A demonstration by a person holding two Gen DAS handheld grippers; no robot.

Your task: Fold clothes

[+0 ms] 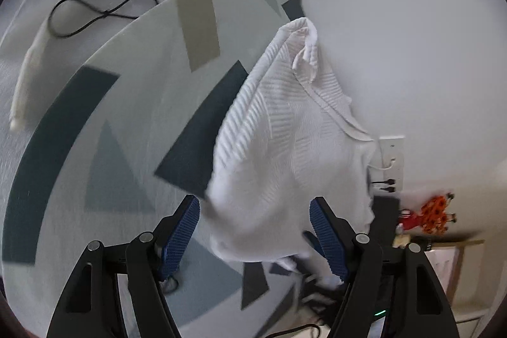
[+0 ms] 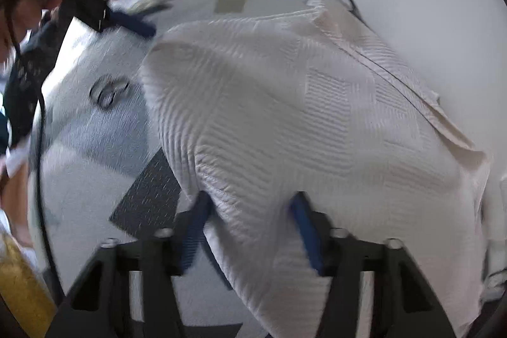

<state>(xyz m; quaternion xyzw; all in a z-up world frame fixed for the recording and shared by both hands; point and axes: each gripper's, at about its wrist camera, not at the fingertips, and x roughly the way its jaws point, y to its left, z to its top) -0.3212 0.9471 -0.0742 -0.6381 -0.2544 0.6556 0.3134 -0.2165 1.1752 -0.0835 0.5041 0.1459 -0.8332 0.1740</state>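
My left gripper point(image 1: 255, 233) has its 2 blue fingers point(image 1: 182, 230) spread wide. The white knit point(image 1: 285, 154) hangs in front of them, its lower bunch sagging into the gap, yet neither pad presses on it.

In the right wrist view the same knit point(image 2: 301, 122) fills most of the picture, a ribbed white garment draped up and across, with a hemmed edge running down its right side. My right gripper point(image 2: 250, 230) has the cloth between its fingers point(image 2: 305, 230); the picture is blurred, and a gap shows beside the left pad, so I cannot tell whether they pinch it.

Under the garment lies a round rug point(image 1: 104, 129) in pale grey with dark blue and grey shapes and 1 tan patch. Black cables point(image 1: 95, 15) loop on the floor beyond its far edge. By the wall at the right sits a white socket plate point(image 1: 391, 160), with an orange toy point(image 1: 435, 211) just past it.
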